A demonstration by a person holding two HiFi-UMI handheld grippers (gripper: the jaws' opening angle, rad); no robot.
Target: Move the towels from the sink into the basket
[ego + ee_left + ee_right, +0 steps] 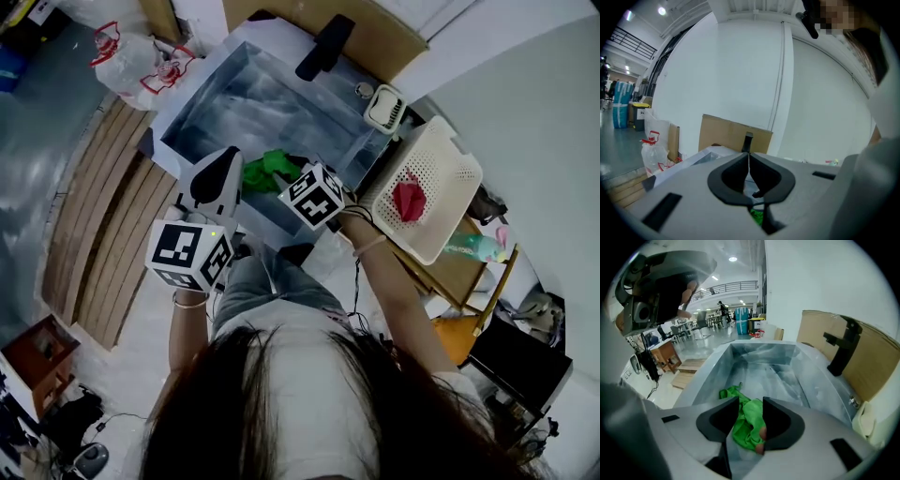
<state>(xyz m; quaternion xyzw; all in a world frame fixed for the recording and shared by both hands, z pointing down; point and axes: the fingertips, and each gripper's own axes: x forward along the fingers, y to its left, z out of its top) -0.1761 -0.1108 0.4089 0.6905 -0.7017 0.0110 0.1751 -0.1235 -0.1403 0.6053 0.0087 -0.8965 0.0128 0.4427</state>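
Note:
A green towel (265, 171) (749, 420) lies crumpled on the floor of the grey sink (202, 89) (759, 362), near its front wall. My right gripper (298, 180) (751, 401) hovers over it, jaws apart; the towel shows through the gap and the pads do not press on it. My left gripper (225, 157) (749, 161) hangs at the sink's front left with its jaws together and nothing in them. A red towel (409, 199) rests in the white perforated basket (459, 155) to the right of the sink.
A black faucet (325, 45) (841, 350) stands at the sink's back edge before a cardboard panel (733, 136). A small white holder (384, 108) sits between sink and basket. A plastic bag (131, 61) lies on the floor at the left, a spray bottle (478, 248) beside the basket.

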